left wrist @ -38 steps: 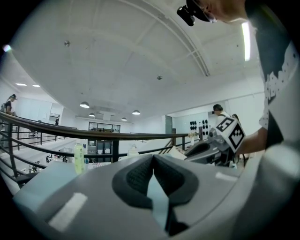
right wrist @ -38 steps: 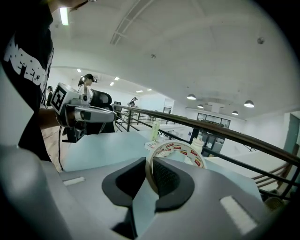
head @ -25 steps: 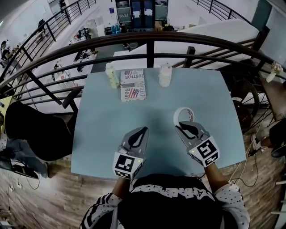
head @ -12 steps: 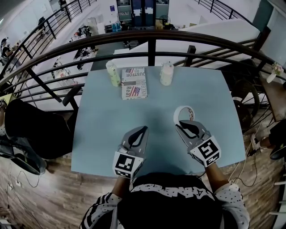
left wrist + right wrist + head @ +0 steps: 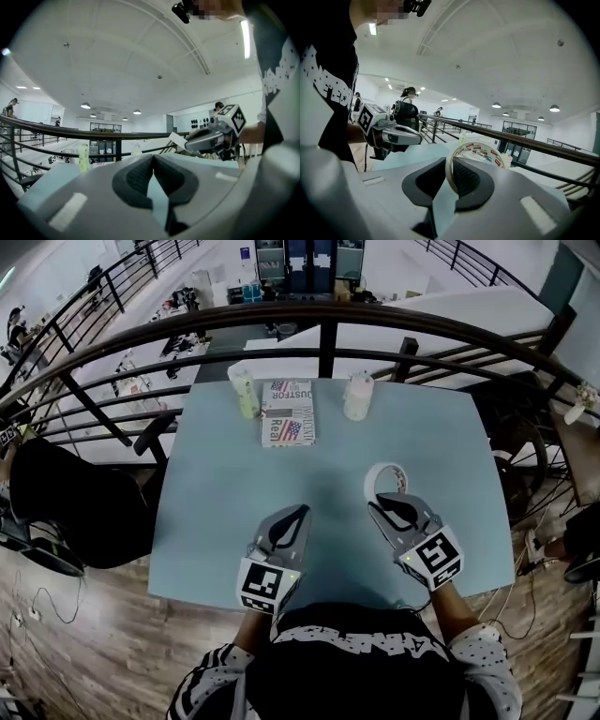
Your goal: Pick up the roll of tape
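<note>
Farthest back on the table [image 5: 225, 484], two bottles [image 5: 246, 395] [image 5: 357, 397] flank one booklet [image 5: 288, 413]. Nearer, the left gripper [image 5: 300, 512] is closed on nothing. The right gripper [image 5: 380, 507] pinches the wall of the one tape roll [image 5: 385, 479], which stands upright, right of centre.

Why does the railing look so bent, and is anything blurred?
Head view: the wide lens bows the railing into an arc. Right gripper view: a dark round border frames the picture, yet the roll of tape looks sharp. Left gripper view: same dark border.
</note>
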### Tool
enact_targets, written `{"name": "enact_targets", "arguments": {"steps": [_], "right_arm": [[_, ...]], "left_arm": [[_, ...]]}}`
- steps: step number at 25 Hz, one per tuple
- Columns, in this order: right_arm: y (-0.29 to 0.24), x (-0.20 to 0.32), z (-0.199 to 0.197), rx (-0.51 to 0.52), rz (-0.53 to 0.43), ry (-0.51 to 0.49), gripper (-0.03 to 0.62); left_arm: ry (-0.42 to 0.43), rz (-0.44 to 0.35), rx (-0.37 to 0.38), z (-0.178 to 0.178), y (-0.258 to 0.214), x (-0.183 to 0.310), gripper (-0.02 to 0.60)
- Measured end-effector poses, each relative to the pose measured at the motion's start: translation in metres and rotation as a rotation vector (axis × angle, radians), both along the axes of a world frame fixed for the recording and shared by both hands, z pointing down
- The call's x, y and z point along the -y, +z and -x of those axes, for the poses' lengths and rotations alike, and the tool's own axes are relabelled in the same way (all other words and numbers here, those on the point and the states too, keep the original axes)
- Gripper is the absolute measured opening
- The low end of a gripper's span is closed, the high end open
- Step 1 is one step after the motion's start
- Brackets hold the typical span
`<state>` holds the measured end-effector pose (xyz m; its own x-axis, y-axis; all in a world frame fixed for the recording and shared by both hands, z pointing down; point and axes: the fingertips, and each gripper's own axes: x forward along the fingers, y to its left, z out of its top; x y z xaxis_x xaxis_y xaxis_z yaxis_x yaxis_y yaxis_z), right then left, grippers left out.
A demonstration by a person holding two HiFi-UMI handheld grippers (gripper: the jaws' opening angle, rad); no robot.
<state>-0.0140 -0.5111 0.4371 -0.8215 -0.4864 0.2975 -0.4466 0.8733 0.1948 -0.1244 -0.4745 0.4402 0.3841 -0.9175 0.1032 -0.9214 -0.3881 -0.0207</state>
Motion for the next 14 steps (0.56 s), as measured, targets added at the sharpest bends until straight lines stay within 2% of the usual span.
{"name": "enact_targets", "arguments": {"steps": [7,14], "right_arm": [[0.0041,0.004,0.0082,-0.002,0.009,-0.013,0.054],[0.0061,0.0068,-0.0003,0.0,0.012,-0.012,0.054]], "left_arm": [[-0.012,0.007,0.002,0.0078,0.0038,0.003,0.0],[-0.014,0.008,0.005,-0.0009,0.0057,0.0044,0.0]]}}
